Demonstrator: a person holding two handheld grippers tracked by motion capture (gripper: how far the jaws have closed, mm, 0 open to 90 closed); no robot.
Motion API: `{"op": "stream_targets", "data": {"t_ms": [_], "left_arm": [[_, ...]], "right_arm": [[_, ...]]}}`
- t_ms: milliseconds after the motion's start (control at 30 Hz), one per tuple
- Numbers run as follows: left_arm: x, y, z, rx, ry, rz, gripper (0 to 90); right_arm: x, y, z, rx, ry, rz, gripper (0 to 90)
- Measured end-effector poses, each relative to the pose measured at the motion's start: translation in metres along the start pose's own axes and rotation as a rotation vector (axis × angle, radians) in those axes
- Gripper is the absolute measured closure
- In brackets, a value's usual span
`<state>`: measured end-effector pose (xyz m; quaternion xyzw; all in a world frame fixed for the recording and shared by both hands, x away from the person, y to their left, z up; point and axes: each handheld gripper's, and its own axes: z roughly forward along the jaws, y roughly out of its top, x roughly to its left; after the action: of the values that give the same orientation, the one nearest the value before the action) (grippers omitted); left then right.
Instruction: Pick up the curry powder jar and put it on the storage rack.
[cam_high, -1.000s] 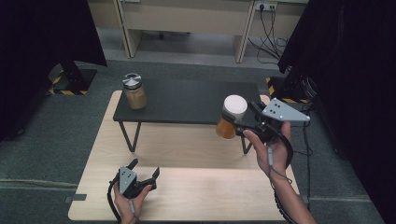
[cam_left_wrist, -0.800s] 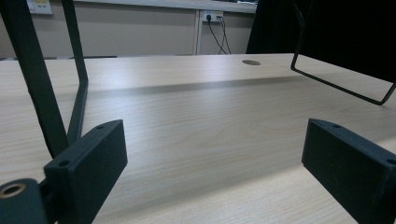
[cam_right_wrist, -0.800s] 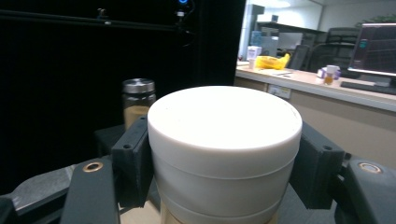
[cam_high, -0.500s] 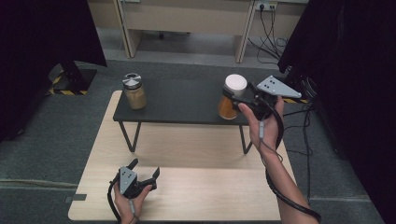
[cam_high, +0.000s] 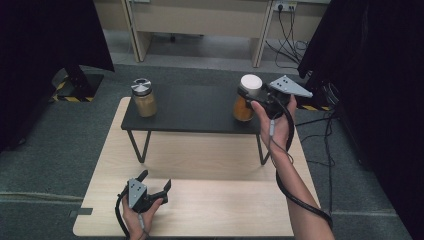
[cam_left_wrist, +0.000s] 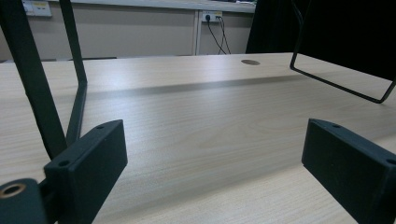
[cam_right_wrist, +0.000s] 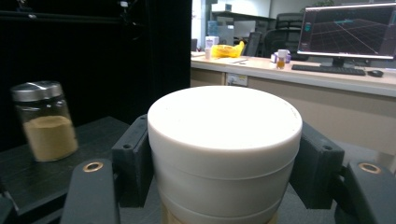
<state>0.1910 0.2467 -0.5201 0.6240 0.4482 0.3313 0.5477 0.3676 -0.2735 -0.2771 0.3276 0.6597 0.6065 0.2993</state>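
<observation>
High view: the white-lidded jar (cam_high: 246, 100) is being held by the right gripper (cam_high: 255, 97) at the right end of the black shelf (cam_high: 195, 112) on the counter (cam_high: 200, 200). Left gripper view: the left gripper (cam_left_wrist: 215, 172) is being held wide open, with nothing between its fingers. Right gripper view: the jar's white lid (cam_right_wrist: 224, 140) is being squeezed from both sides; a metal-lidded jar (cam_right_wrist: 44, 121) is seen farther off

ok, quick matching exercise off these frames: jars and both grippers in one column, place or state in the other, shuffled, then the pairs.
Things:
1. white-lidded jar
2. metal-lidded jar
3. left gripper
4. right gripper

States:
A. open, low over the light wooden table, holding nothing
B. stands free at the left end of the black raised shelf
C. held by its lid at the shelf's right end
D. shut on a white lid

Pairs: 1-C, 2-B, 3-A, 4-D
</observation>
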Motion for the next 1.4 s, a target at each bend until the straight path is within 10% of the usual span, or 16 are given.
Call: {"op": "stream_targets", "data": {"t_ms": [1267, 1400], "left_arm": [[-0.001, -0.001, 0.001, -0.005, -0.001, 0.007, 5.9], [-0.001, -0.001, 0.001, -0.005, -0.002, 0.006, 5.9]], "right_arm": [[-0.004, -0.006, 0.015, 0.017, 0.005, -0.004, 33.7], [0.004, -0.011, 0.014, -0.022, -0.045, -0.006, 12.2]]}}
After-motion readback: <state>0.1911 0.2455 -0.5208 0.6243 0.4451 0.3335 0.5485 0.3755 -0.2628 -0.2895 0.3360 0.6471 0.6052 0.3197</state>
